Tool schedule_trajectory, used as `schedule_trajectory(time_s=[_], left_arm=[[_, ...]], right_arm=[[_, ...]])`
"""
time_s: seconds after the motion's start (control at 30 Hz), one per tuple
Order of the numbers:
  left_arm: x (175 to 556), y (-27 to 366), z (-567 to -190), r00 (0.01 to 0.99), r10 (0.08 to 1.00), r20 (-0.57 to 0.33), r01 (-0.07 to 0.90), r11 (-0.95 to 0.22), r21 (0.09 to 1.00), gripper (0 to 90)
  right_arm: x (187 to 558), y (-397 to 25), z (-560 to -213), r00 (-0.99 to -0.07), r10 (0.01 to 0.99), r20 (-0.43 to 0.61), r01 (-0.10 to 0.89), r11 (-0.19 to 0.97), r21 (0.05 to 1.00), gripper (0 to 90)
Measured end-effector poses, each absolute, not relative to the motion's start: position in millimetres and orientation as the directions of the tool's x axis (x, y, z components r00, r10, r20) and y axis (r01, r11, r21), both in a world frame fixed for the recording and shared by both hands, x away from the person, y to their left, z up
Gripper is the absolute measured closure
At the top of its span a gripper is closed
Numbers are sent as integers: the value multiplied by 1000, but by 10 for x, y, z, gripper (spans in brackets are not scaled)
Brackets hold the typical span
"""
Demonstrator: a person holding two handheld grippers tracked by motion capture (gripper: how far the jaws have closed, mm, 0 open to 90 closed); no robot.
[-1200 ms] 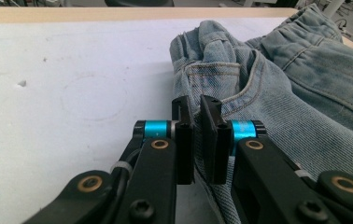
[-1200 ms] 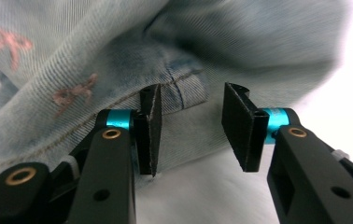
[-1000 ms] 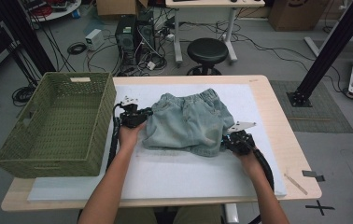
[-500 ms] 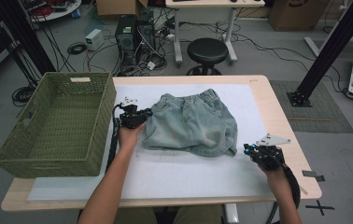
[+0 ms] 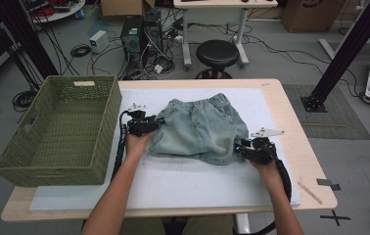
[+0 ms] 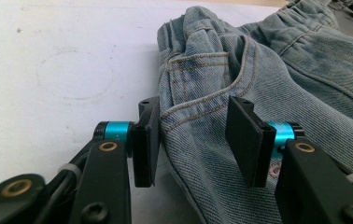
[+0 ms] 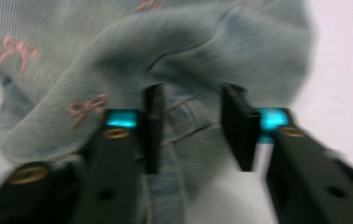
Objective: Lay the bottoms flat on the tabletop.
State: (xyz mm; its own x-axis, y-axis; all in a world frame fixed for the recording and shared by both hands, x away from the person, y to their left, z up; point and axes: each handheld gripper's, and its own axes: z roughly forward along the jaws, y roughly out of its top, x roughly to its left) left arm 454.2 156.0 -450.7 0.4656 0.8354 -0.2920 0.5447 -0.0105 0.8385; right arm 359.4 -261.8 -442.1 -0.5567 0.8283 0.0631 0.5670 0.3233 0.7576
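Your work surface is a pale wooden table [image 5: 298,147], and most of its top is covered by a white mat [image 5: 183,178] — bare wood shows along the right edge and the near edge. On that mat lie the denim shorts [image 5: 200,129], spread roughly at the middle. The green woven basket [image 5: 58,129] sits at your left, overhanging the table's left edge — a thin wooden stick [image 5: 309,192] rests on the bare wood at the near right corner.

Left gripper [image 5: 159,123]: held forward on an outstretched forearm, jaws parted, pointed to the person's right.
Right gripper [image 5: 238,149]: held low, jaws parted, pointed to the person's left.
Left hand [image 5: 136,142]: wrapped round the gripper body.
Right hand [image 5: 266,166]: closed behind its gripper.
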Motion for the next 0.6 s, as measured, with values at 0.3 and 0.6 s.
schedule_trajectory(time_s=[0.3,0.6], left_arm=[[4543,1554,-4508,462,838,-290,546,-11,838,557],[4540,1561,-4507,463,838,-290,546,-11,838,537]], right_arm=[[3207,-2922,-4303,-568,823,-10,505,358,785,899],[2907,-3119,-4300,-574,818,13,531,360,767,900]])
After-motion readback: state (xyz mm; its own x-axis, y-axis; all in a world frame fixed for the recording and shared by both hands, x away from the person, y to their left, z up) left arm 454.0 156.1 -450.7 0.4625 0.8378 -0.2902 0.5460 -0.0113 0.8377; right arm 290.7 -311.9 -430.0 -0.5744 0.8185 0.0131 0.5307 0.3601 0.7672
